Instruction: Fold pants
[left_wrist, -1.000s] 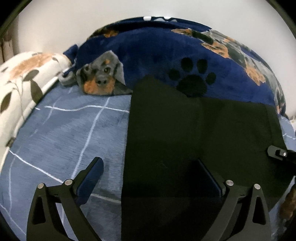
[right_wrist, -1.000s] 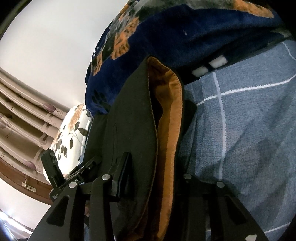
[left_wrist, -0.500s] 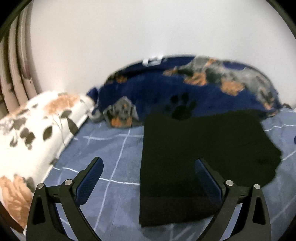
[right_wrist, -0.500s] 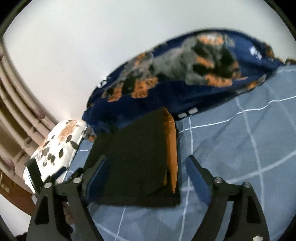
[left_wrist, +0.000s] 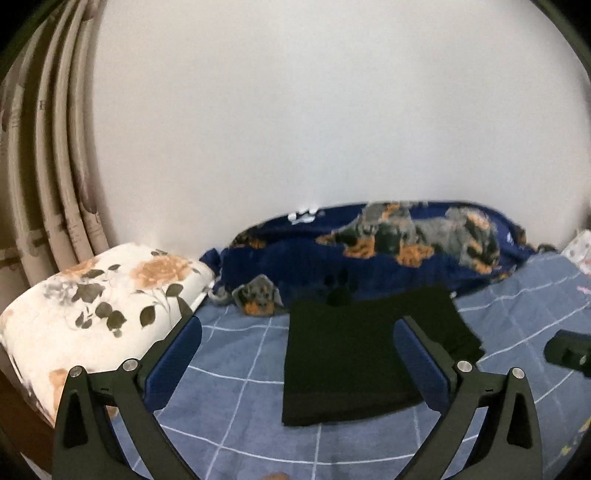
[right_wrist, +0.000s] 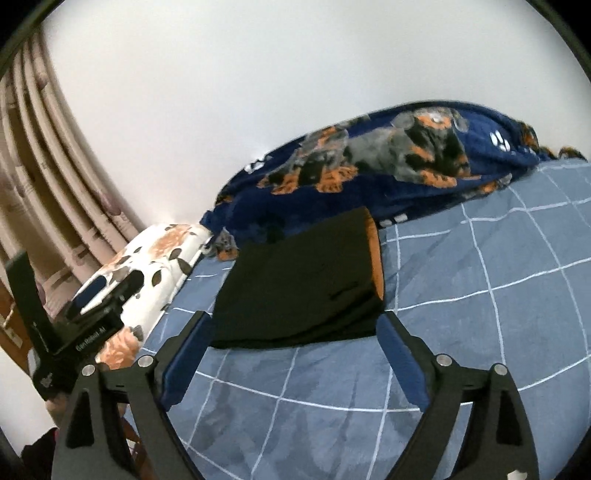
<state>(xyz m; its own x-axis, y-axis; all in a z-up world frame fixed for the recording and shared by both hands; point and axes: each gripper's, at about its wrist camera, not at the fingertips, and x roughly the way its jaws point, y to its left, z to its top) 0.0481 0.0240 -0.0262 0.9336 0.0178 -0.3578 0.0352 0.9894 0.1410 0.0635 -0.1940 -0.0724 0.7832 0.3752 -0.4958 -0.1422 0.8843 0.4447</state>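
On the blue checked bedsheet (left_wrist: 229, 373), the folded black pants (left_wrist: 354, 354) lie just before the dog-print blanket (left_wrist: 369, 258) by the white wall (left_wrist: 295, 110), floral pillow (left_wrist: 99, 302) alongside, while left gripper (left_wrist: 295, 365) and right gripper (right_wrist: 291, 358) hang spread and empty.

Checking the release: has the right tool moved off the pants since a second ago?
Yes. The right tool backed away from the pants, open, toward the camera side of the sheet.

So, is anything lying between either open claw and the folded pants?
Nothing visible. Only bare blue checked sheet separates the right claw and left claw from the black pants; the dog blanket and floral pillow sit beyond and aside.
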